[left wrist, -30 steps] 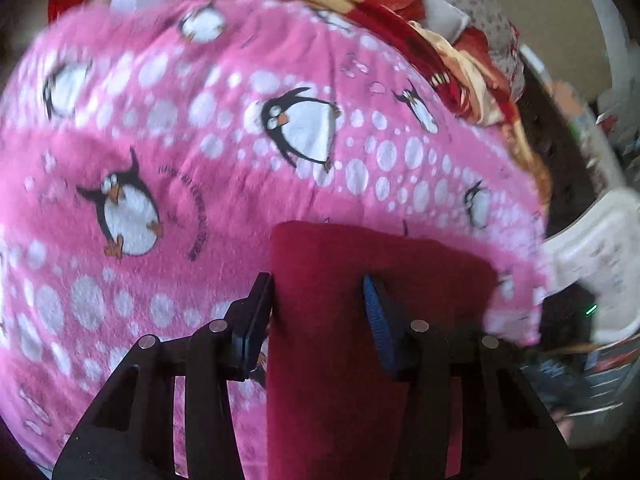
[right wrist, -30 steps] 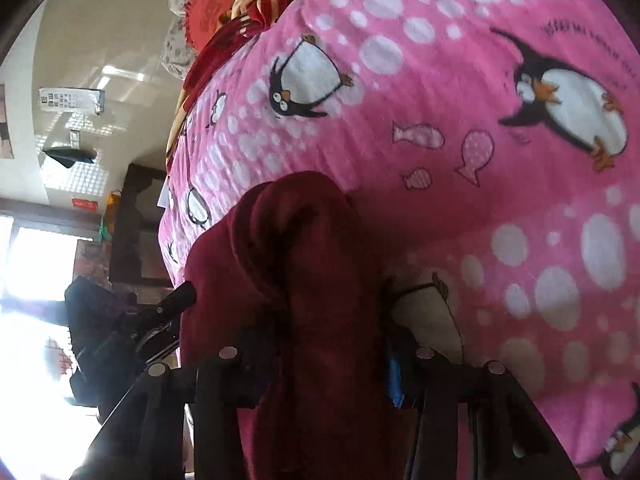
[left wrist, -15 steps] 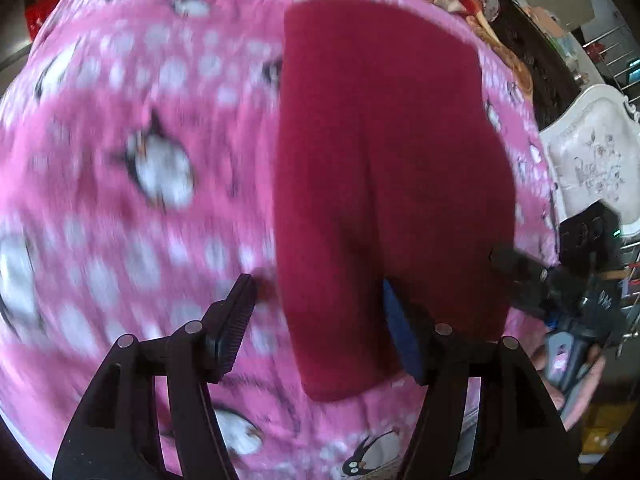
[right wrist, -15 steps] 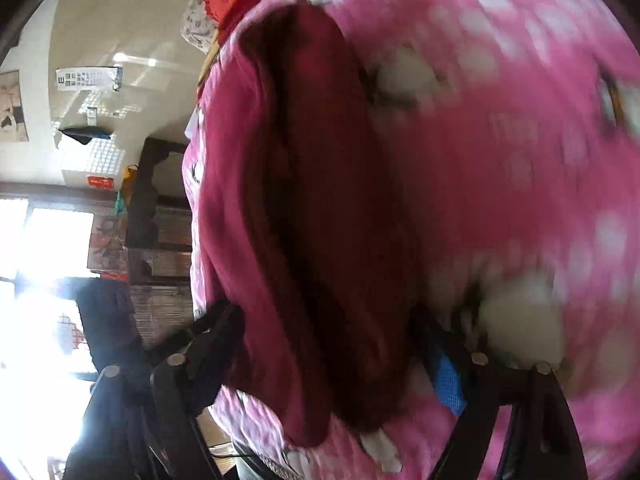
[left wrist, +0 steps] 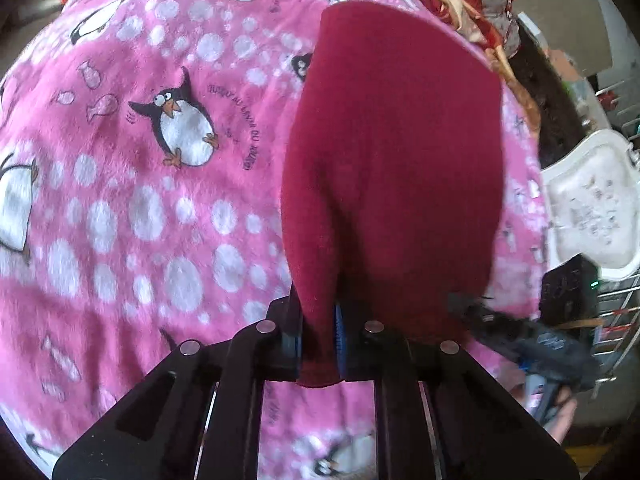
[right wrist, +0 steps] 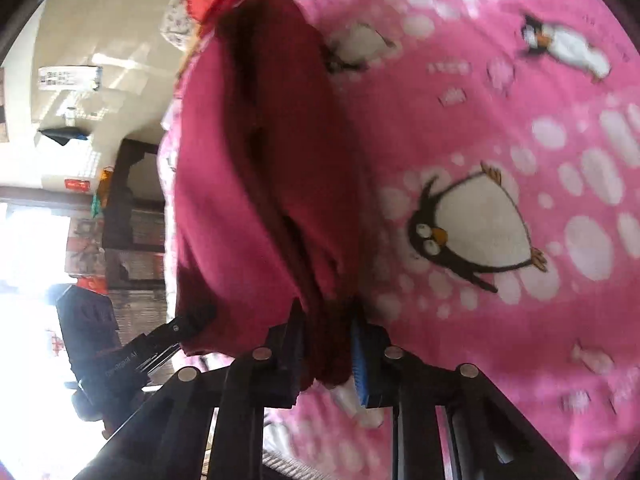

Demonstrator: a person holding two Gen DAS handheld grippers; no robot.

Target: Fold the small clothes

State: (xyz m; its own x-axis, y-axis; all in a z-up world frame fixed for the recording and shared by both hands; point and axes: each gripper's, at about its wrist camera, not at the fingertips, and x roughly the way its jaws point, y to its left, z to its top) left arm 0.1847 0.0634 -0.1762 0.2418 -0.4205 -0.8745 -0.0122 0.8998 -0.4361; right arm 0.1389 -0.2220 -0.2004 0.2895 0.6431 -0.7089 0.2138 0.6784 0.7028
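A dark red cloth lies stretched over the pink penguin blanket. My left gripper is shut on the cloth's near edge. In the right wrist view the same red cloth hangs in folds, and my right gripper is shut on another part of its near edge. The right gripper also shows at the lower right of the left wrist view, and the left gripper at the lower left of the right wrist view.
A heap of red and yellow patterned fabric lies at the blanket's far end. A white padded chair and a wire rack stand to the right. A dark wooden cabinet and a bright window are beyond the blanket's edge.
Both grippers were open around the cloth's edge half a second ago and have now closed on it. The cloth is drawn back toward me and stretched between them.
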